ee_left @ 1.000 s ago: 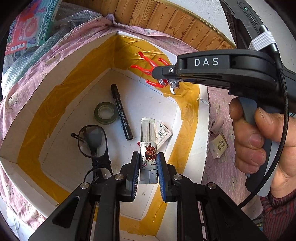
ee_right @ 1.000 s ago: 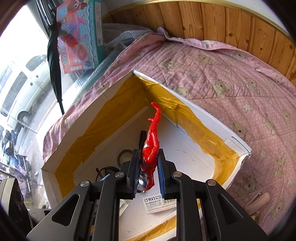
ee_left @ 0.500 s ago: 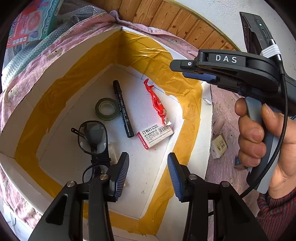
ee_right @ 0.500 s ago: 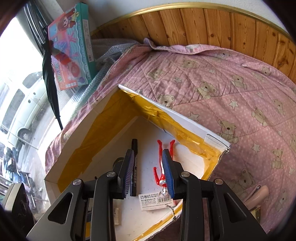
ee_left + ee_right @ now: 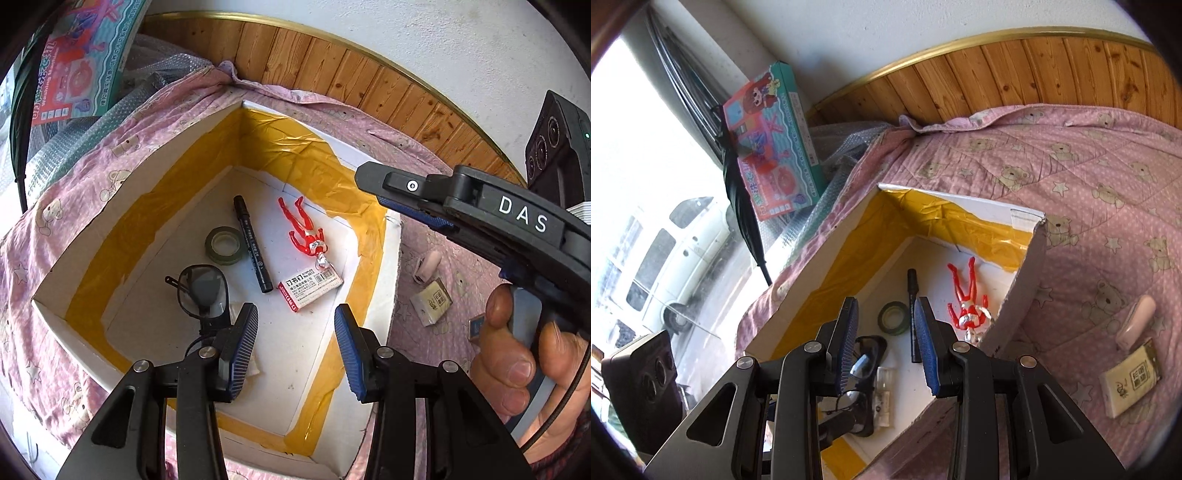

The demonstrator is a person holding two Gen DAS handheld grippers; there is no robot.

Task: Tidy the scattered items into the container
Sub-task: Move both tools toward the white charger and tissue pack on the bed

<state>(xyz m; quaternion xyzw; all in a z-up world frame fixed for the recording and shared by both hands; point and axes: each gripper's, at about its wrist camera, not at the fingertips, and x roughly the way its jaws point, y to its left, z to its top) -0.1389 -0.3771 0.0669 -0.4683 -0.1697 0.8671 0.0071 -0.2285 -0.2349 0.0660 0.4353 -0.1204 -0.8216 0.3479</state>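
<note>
Box, white cardboard lined with yellow tape (image 5: pixel 88 258), held red plastic figure (image 5: pixel 306 236), black marker (image 5: pixel 252 243), green tape roll (image 5: pixel 224 245), staple packet (image 5: pixel 309 288), dark-framed glasses (image 5: pixel 201 290). My left gripper (image 5: pixel 295 345) and right gripper (image 5: pixel 884 341) hung spread and empty. Outstanding on the pink bear-print quilt (image 5: pixel 1108 206): cream packet (image 5: pixel 1132 380) and what I took for a pink stapler (image 5: pixel 1137 321). Next I would need a reach right.

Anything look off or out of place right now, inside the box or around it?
Nothing looks spilled or broken. Three items lie outside the white box, on the pink quilt: a pink clip-like item, a small cream packet and a small dark item, unclear what. The box's near corner looks torn. Both grippers are open and empty.
</note>
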